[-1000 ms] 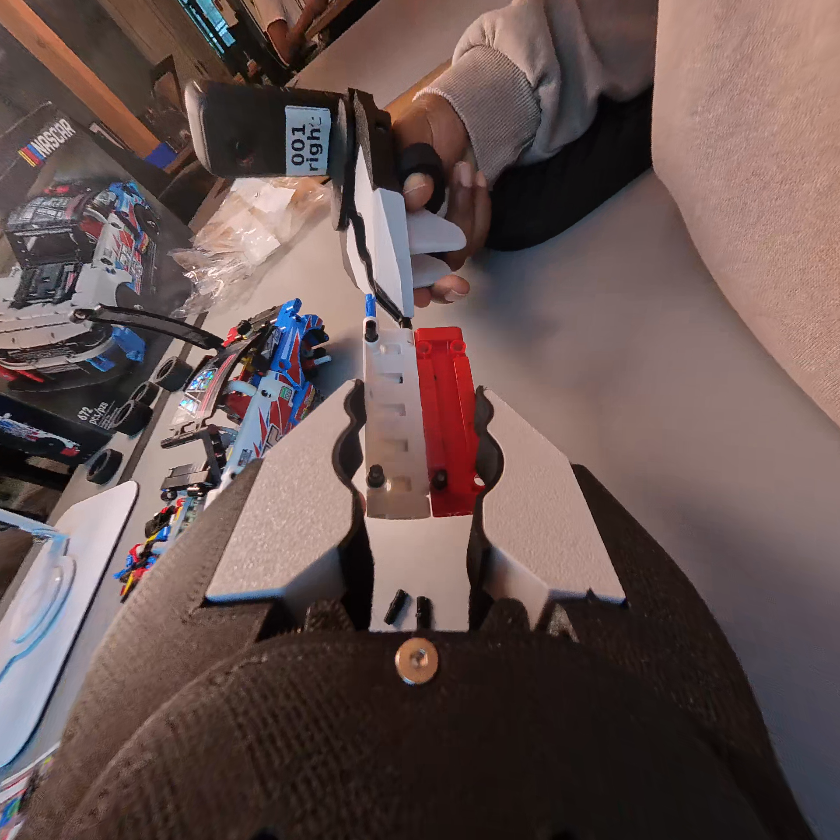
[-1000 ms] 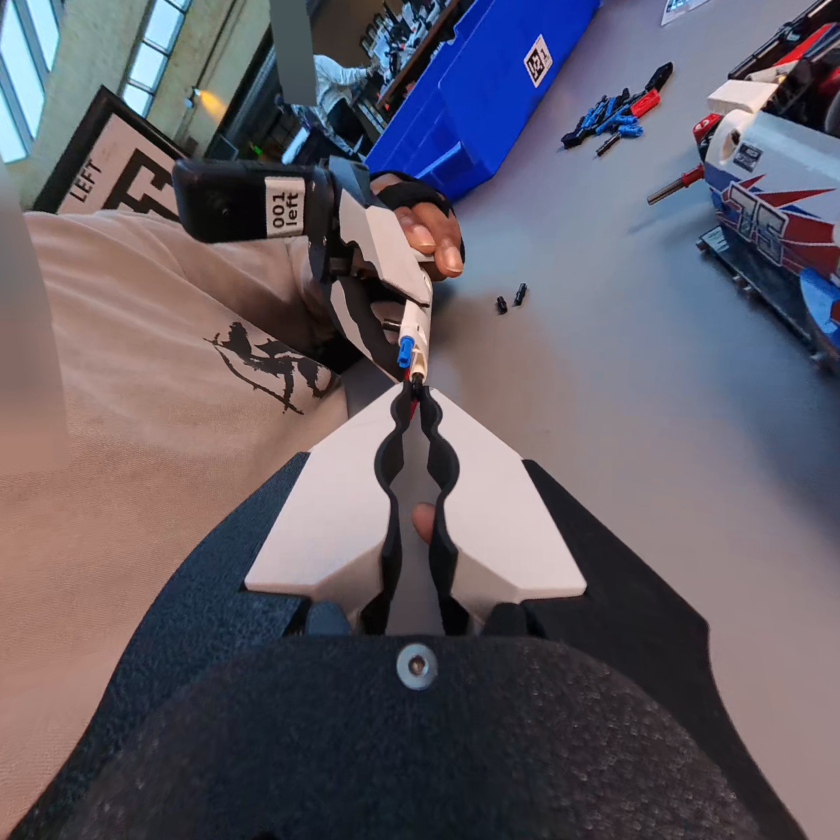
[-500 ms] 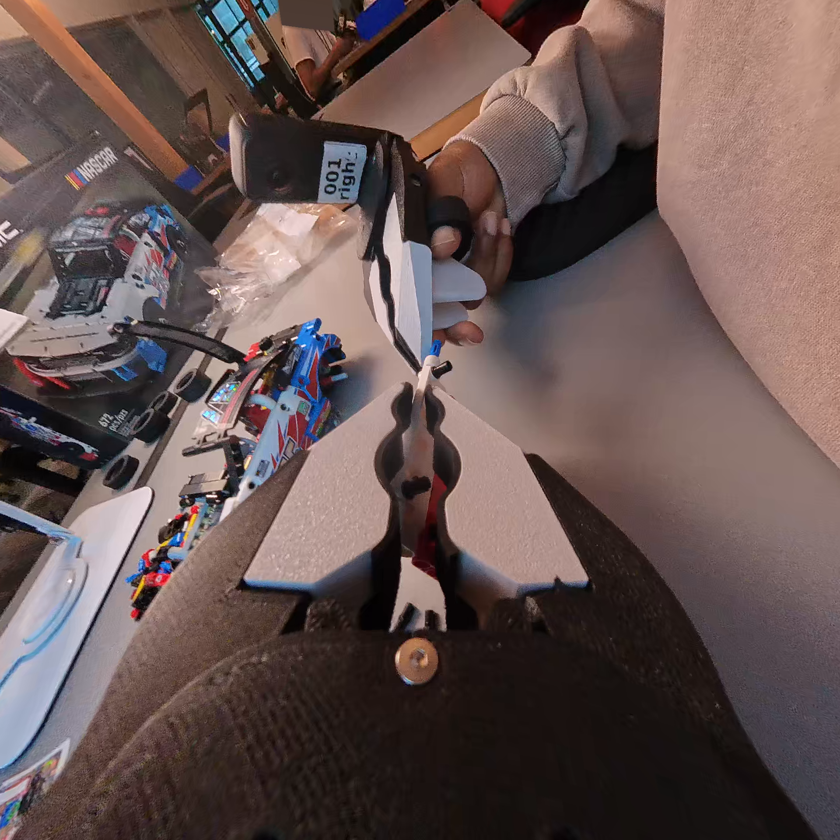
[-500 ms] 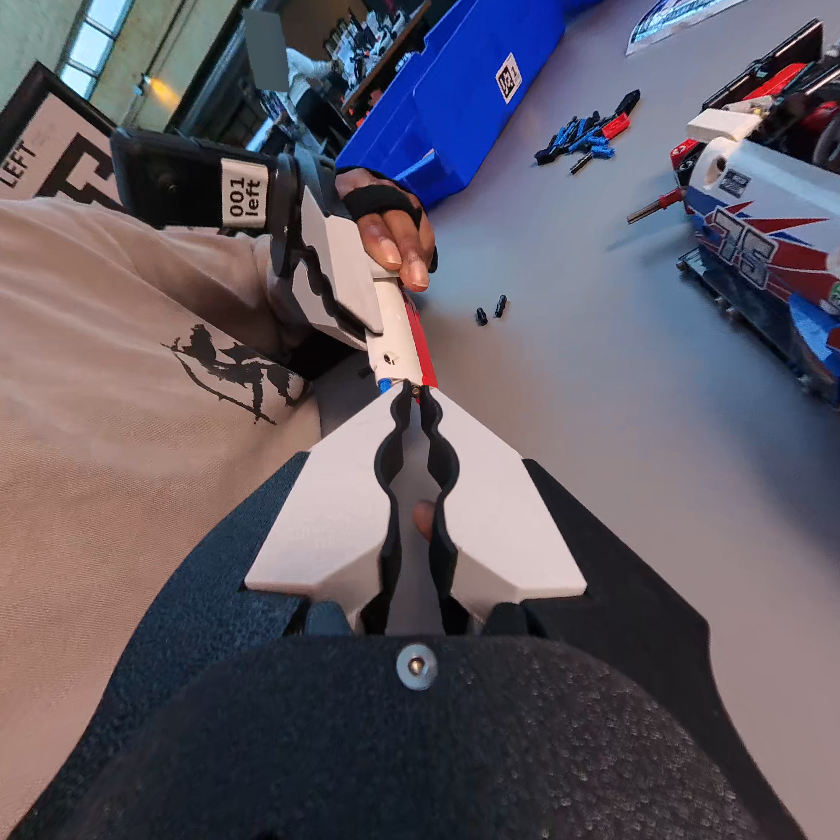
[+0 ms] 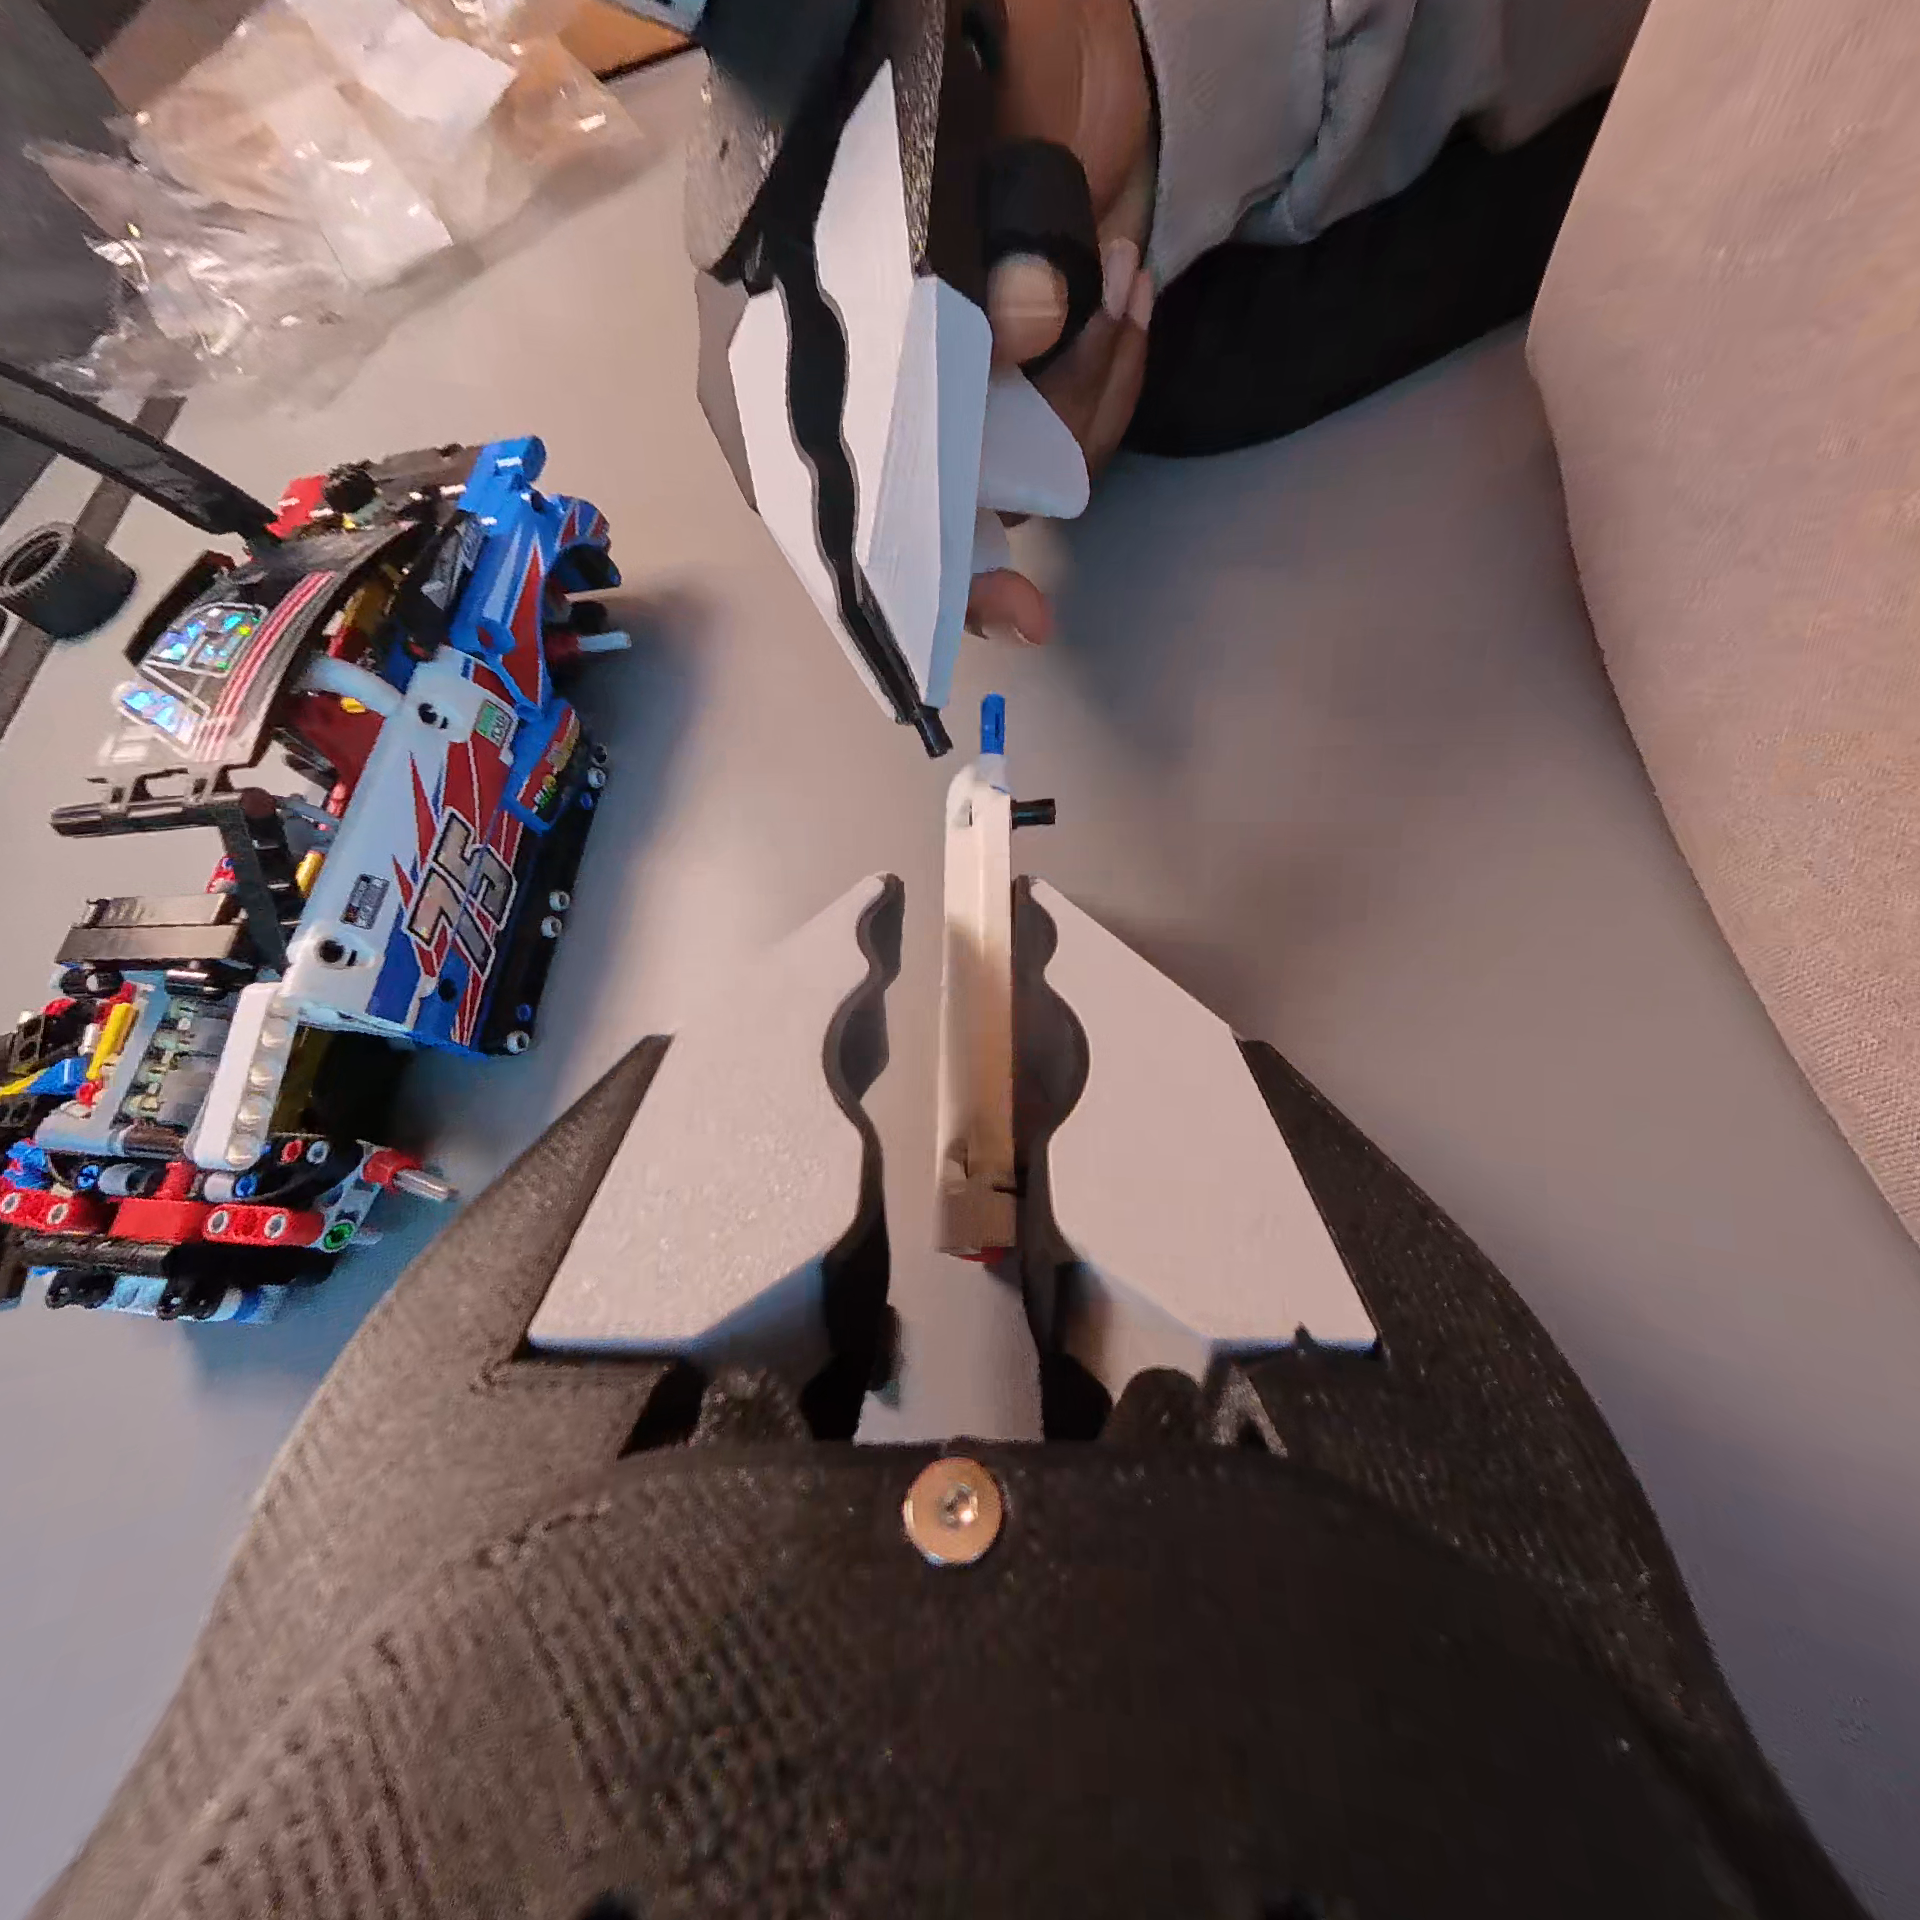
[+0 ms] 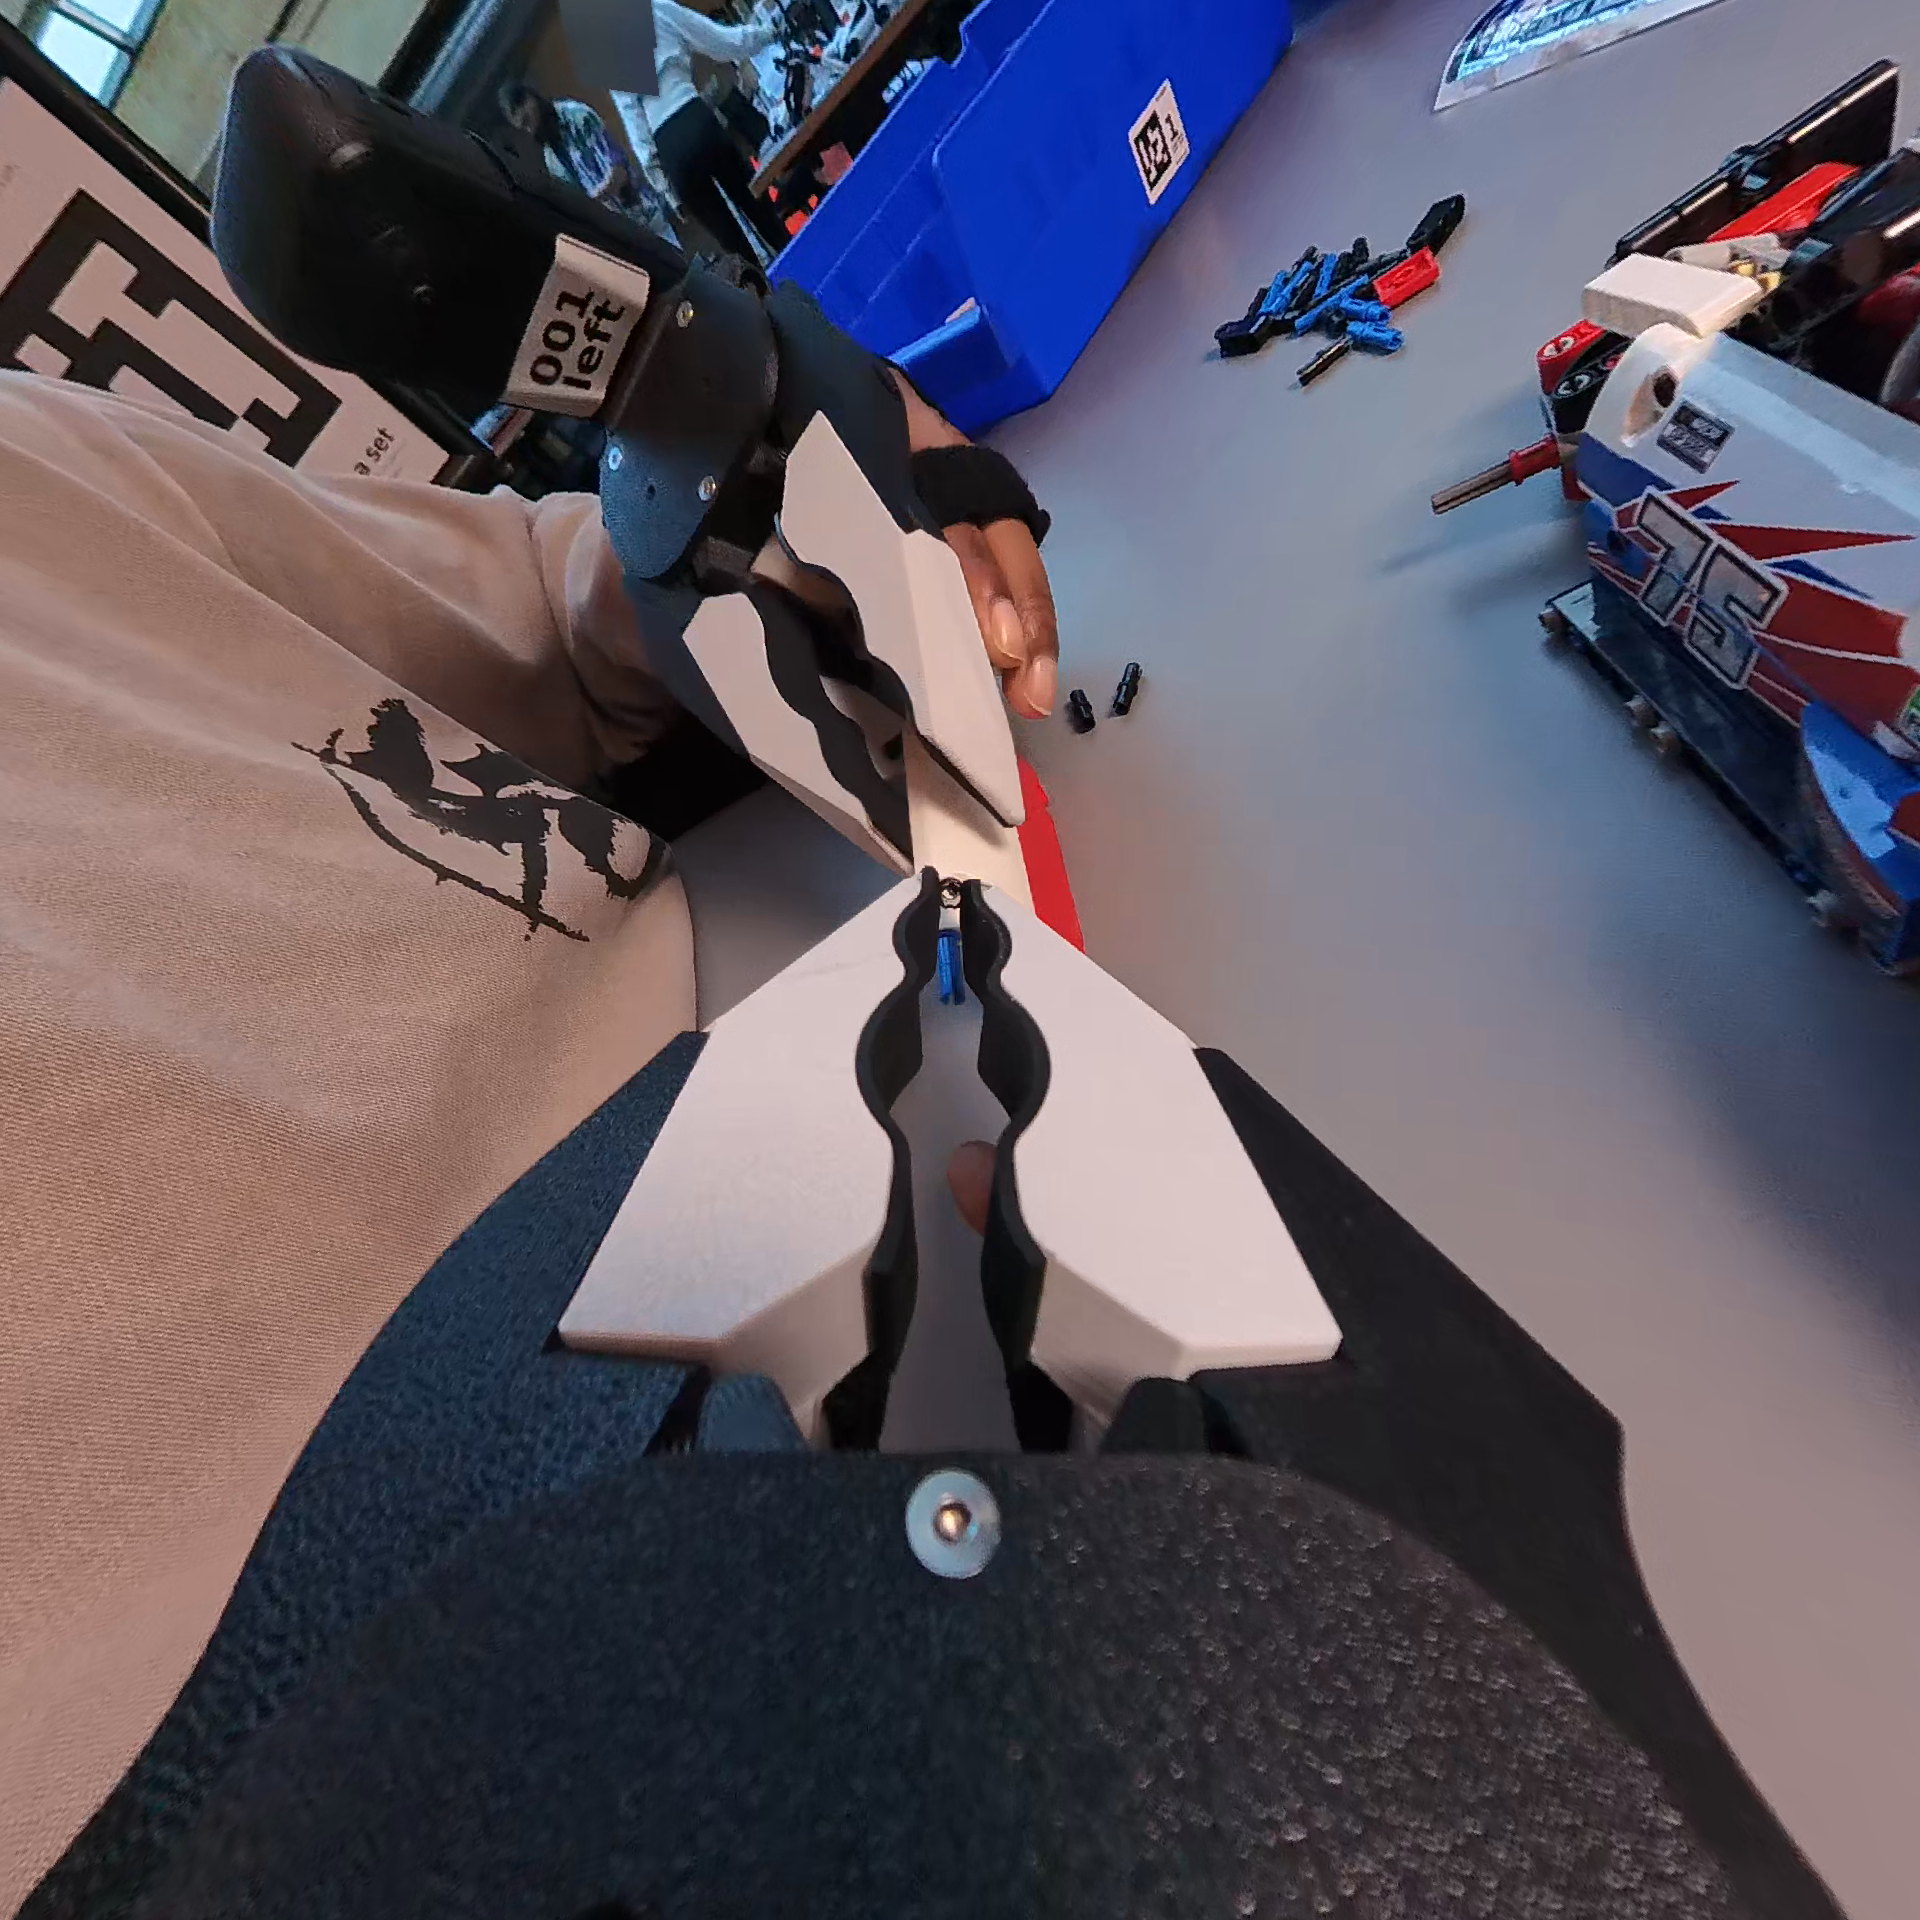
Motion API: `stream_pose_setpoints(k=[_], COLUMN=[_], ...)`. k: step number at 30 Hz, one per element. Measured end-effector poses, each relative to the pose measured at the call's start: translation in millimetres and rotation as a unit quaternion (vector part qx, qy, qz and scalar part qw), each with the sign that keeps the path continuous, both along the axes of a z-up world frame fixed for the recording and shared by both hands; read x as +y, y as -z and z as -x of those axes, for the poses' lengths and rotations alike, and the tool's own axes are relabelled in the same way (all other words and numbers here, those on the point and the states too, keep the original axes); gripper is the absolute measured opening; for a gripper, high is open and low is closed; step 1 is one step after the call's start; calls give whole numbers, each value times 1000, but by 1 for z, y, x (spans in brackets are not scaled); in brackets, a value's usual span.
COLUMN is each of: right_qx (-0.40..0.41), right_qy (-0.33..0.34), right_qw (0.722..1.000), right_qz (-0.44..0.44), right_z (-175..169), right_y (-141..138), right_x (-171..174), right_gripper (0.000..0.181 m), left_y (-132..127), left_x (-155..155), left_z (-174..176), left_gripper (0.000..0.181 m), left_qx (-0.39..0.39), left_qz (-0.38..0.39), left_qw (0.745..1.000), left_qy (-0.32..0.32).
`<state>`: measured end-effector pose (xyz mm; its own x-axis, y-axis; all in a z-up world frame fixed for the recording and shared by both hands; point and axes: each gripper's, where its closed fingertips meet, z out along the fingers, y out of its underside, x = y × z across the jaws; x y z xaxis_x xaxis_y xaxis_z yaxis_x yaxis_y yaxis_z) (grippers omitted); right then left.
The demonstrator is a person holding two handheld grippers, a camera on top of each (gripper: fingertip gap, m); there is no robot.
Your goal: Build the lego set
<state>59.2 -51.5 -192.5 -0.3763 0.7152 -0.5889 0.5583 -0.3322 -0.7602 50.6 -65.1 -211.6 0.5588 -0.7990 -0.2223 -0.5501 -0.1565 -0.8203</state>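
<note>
Car body mostly built, at 9 o'clock on counter. Left gripper fingers clamp white-red panel; right gripper fingers pinch black pin, not yet seated. Loose pins remain.

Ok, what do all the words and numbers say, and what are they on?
I don't read writing out; here is where it sits.
White sticker on the black camera housing: letters, digits.
Blue, white and red lego race car: big side number; small stickers too tiny.
White tag on the blue plastic bin: tiny.
Black-and-white board: cut off.
Printed sheet: blurred.
</note>
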Motion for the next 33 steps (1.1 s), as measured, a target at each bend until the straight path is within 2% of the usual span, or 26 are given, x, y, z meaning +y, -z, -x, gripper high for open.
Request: stream_pose_setpoints(k=[3,5,7,9,14,18,23,33], right_qx=[-2,-2,2,29,156,185,172,119], right_qy=[-3,-3,3,14,57,42,34,20], right_qw=[1000,1000,1000,999,986,980,983,986], right_qz=[-10,-17,-21,-15,-10,-63,-60,-114], right_z=[-1,-1,-1,-1,-4,-5,-4,-5], right_y=[2,3,1,-8,-57,-65,-58,-39], right_x=[-1,-1,1,6,25,11,7,7], right_gripper=[0,0,1,1,0,1,1,1], left_y=[18,26,23,13,-30,-43,-43,-26], left_x=[-4,-5,0,1,5,7,7,4], left_z=[6,10,10,7,5,2,-3,-5], left_gripper=[18,9,9,8,8,8,8,8], left_qx=[64,91,95,51,-147,-219,-252,-254], left_qz=[40,63,48,41,24,38,72,149], left_qw=[997,994,994,998,989,975,965,955], left_qy=[9,5,-1,-1,-12,-14,-13,-32])
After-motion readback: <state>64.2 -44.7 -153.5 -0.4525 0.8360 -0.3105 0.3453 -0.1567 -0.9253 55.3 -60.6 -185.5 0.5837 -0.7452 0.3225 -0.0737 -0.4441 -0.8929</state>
